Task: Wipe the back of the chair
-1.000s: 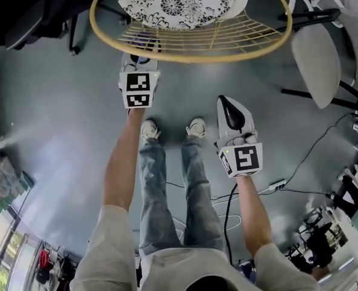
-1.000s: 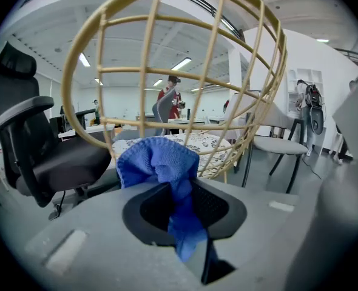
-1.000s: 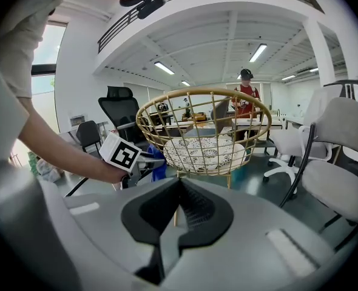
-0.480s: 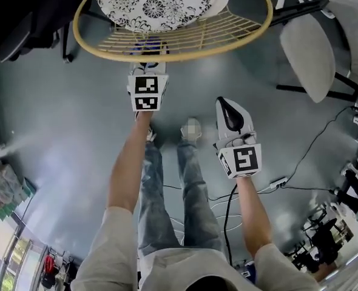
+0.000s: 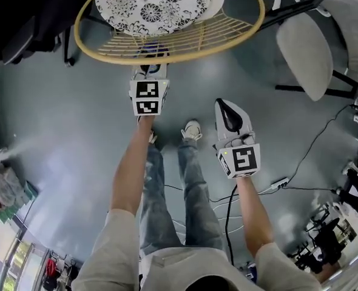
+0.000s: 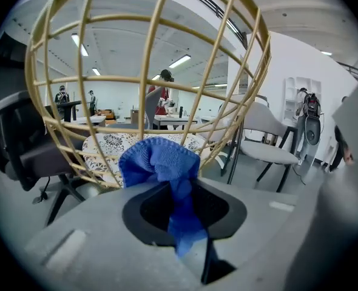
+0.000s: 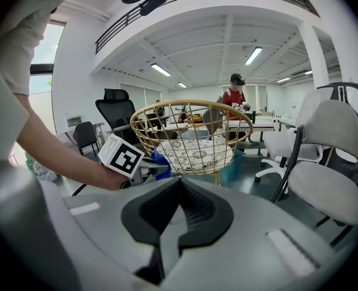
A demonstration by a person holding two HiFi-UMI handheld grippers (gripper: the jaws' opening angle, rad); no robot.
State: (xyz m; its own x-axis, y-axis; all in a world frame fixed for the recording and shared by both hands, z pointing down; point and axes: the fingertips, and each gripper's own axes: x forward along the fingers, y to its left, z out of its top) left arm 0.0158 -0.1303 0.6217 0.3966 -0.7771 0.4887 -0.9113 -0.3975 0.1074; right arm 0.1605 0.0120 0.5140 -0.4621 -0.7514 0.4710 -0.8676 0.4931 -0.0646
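Observation:
A gold wire chair (image 5: pixel 167 44) with a black-and-white patterned cushion (image 5: pixel 155 2) stands in front of me. My left gripper (image 5: pixel 150 62) reaches to the outside of its wire back, shut on a blue cloth (image 6: pixel 161 162). In the left gripper view the bunched cloth sits close against the wire back (image 6: pixel 136 77); I cannot tell if they touch. My right gripper (image 5: pixel 225 108) hangs lower, to the right and away from the chair, shut with nothing in it. The right gripper view shows the chair (image 7: pixel 191 132), the left gripper's marker cube (image 7: pixel 123 156) and the cloth (image 7: pixel 161 162).
Grey chairs (image 5: pixel 306 47) stand close on the right and a black office chair (image 5: pixel 27 23) on the left. Cables (image 5: pixel 276 187) trail over the floor by my feet (image 5: pixel 194 129). A person (image 7: pixel 235 96) stands at desks behind the wire chair.
The left gripper with the cloth has moved to the right along the chair's back. The right gripper has stayed where it was.

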